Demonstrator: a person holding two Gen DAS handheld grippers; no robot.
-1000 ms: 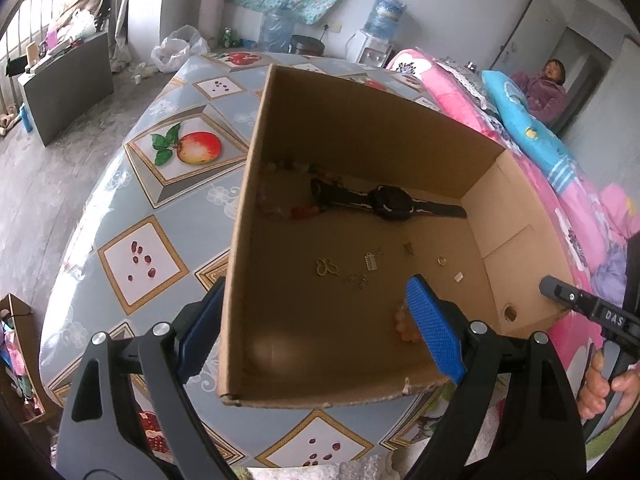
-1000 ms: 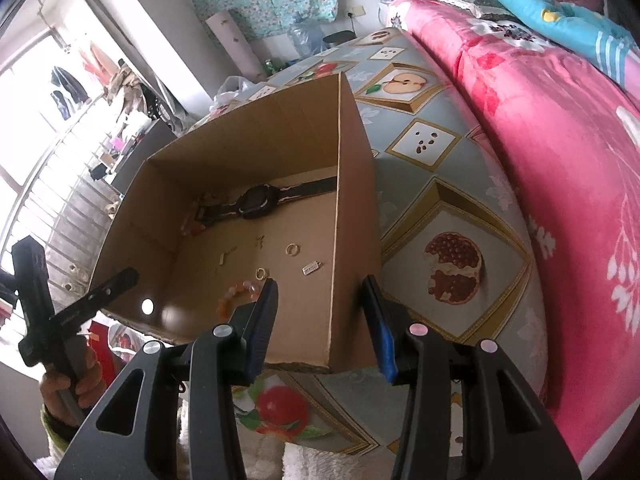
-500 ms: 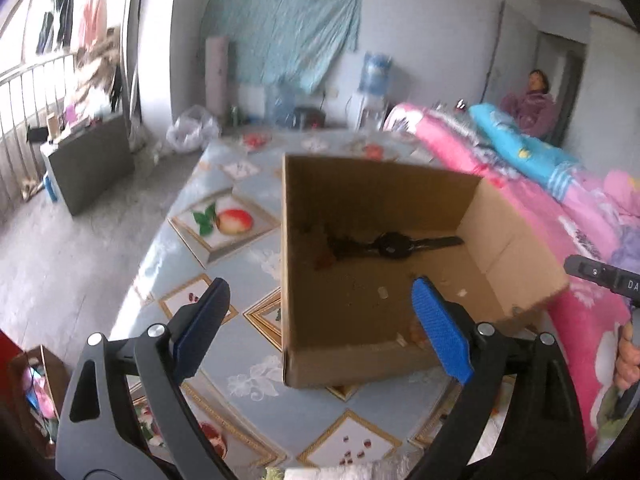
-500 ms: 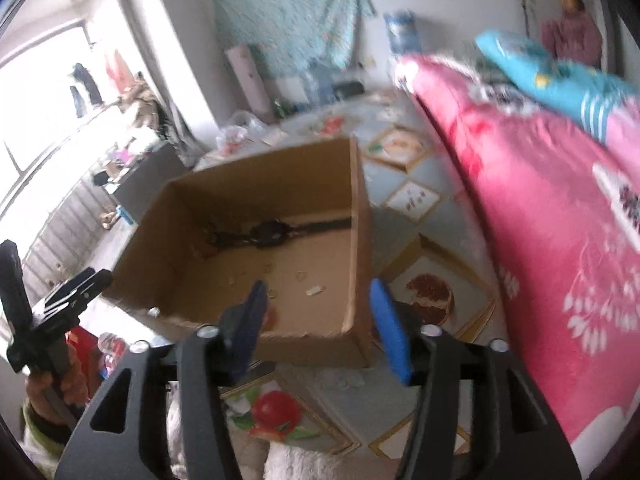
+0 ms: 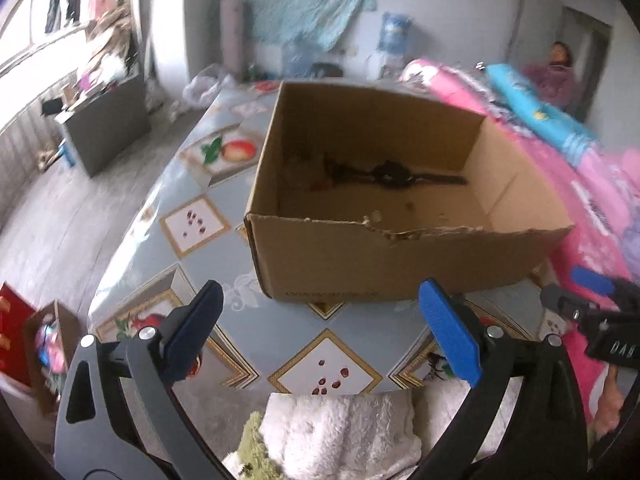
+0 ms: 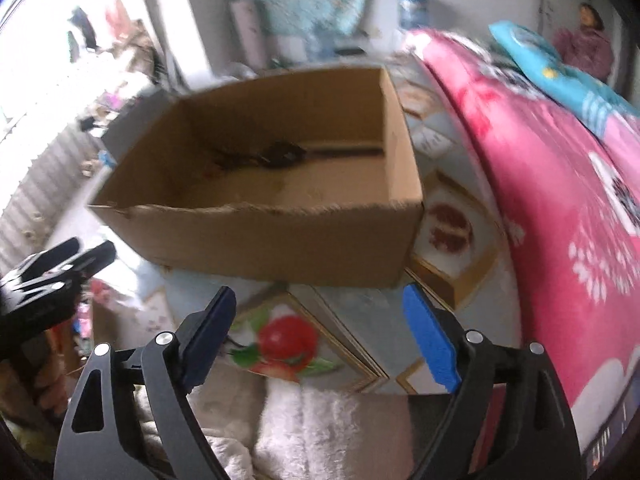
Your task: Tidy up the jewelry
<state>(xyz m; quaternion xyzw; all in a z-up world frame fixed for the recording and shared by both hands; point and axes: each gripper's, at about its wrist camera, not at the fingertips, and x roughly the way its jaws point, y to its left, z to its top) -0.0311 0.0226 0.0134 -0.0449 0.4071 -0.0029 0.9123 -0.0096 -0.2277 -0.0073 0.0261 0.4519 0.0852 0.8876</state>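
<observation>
An open cardboard box [image 5: 400, 268] stands on the fruit-patterned table [image 5: 192, 224]. A black wristwatch [image 5: 392, 172] lies along its far inner wall, with small jewelry bits [image 5: 374, 216] on the floor of the box. The box [image 6: 280, 240] and watch [image 6: 280, 152] also show in the right wrist view, blurred. My left gripper [image 5: 320, 332] is open and empty, held back from the box's near wall. My right gripper [image 6: 320, 336] is open and empty, also back from the box. The right gripper shows at the left view's right edge [image 5: 592, 312].
A pink quilted bed [image 6: 560, 200] runs along the table's right side, with a person [image 5: 556, 68] sitting at its far end. A white fluffy cloth [image 5: 340, 432] lies at the table's near edge. A grey cabinet [image 5: 108, 120] stands on the floor to the left.
Both grippers have pulled back and away from the box. A second ago their fingers straddled its side walls; now both are clear of it, wider open.
</observation>
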